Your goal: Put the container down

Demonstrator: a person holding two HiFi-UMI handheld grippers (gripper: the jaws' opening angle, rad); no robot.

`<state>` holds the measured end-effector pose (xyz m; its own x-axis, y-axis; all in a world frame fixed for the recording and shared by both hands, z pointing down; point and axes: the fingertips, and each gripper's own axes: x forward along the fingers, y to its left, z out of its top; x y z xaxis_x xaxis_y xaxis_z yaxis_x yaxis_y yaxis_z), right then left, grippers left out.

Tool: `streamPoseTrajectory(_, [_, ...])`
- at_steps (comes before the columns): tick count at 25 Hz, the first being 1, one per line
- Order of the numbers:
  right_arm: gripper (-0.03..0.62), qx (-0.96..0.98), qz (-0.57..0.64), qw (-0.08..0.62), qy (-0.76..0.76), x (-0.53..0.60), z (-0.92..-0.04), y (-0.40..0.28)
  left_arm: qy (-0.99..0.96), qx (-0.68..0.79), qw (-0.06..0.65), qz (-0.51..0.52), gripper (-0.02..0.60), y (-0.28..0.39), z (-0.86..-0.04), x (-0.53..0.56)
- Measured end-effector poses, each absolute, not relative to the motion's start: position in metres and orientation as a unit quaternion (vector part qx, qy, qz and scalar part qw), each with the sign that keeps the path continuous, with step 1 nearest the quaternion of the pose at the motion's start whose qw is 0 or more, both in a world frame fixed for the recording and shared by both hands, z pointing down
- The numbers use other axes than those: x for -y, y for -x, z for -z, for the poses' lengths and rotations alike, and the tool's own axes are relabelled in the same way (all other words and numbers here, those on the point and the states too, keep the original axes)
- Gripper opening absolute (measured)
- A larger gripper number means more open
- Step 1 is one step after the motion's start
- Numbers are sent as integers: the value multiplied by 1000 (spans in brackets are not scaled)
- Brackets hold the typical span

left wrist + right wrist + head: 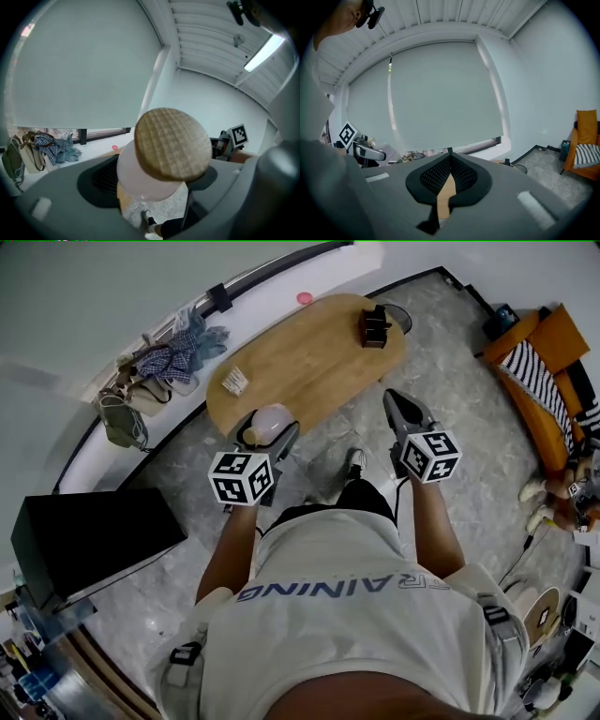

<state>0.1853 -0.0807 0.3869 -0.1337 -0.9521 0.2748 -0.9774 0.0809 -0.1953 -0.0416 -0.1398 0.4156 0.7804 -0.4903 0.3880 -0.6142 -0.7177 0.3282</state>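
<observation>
In the head view a pale translucent container with a round woven tan lid hangs over the near left edge of the oval wooden table. My left gripper is shut on it. In the left gripper view the container sits between the jaws, tilted so that its lid faces the camera. My right gripper is held off the table's near right edge, apart from the container. In the right gripper view its jaws are together with nothing in them, and a strip of table wood shows below.
A black holder and a small packet lie on the table. Clothes and bags pile on the window ledge, with a black cabinet at left and an orange chair at right. The floor is grey stone.
</observation>
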Motion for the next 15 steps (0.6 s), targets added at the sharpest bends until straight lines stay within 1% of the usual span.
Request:
streamPoseTrajectory(3, [15,742,-178,41,-645,116,-401,-202,-912,307,230,-145,396,33,-426,159])
streamPoseTrajectory(8, [16,765,-199,41,-611,198,-426,-238,-888,359,236,-162,396,18,-442,212])
streamPoseTrajectory(13, [16,799,-213,68,-558,285,-446,-262,-864,398,274,-144,396,-18,-447,277])
streamPoseTrajectory(15, [17,810,-218,79,-538,315,-458,-276,-853,417,277,-146,396,-33,-456,300])
